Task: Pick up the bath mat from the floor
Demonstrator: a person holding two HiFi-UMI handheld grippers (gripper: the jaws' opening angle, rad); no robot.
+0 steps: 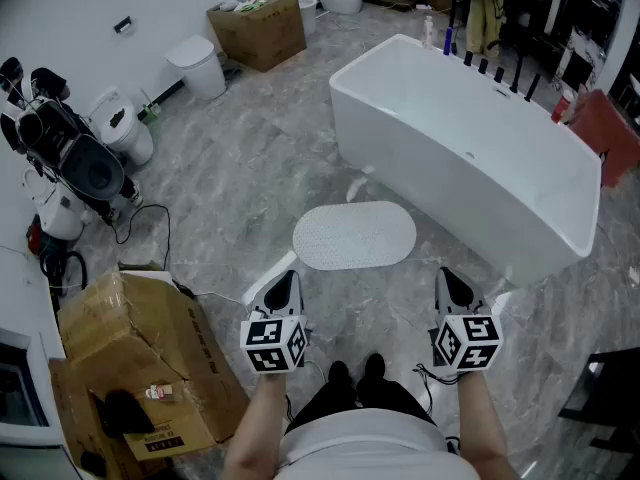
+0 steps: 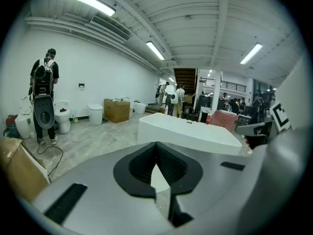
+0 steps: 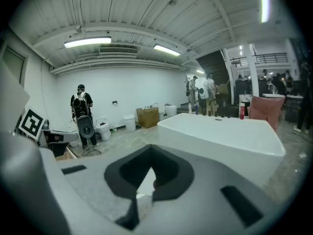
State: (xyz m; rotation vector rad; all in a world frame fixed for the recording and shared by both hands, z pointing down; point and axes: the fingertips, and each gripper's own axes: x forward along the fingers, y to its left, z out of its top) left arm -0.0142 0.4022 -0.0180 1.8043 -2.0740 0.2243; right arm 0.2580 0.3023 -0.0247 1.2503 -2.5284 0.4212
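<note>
A white oval bath mat (image 1: 354,235) lies flat on the grey marble floor beside the bathtub. My left gripper (image 1: 283,286) hovers just short of the mat's near left edge, its jaws shut with nothing in them. My right gripper (image 1: 451,286) hangs to the right of the mat's near end, also shut and empty. In the left gripper view my left gripper (image 2: 156,166) shows closed jaws, with a sliver of the mat (image 2: 159,179) in the gap behind them. In the right gripper view my right gripper (image 3: 150,178) shows closed jaws and a bit of pale floor.
A white freestanding bathtub (image 1: 470,158) stands right behind the mat. Crushed cardboard boxes (image 1: 135,363) lie at the left, with a cable across the floor. A person with camera gear (image 1: 60,148), a toilet (image 1: 125,128), a white bin (image 1: 198,66) and a box (image 1: 258,30) line the far wall.
</note>
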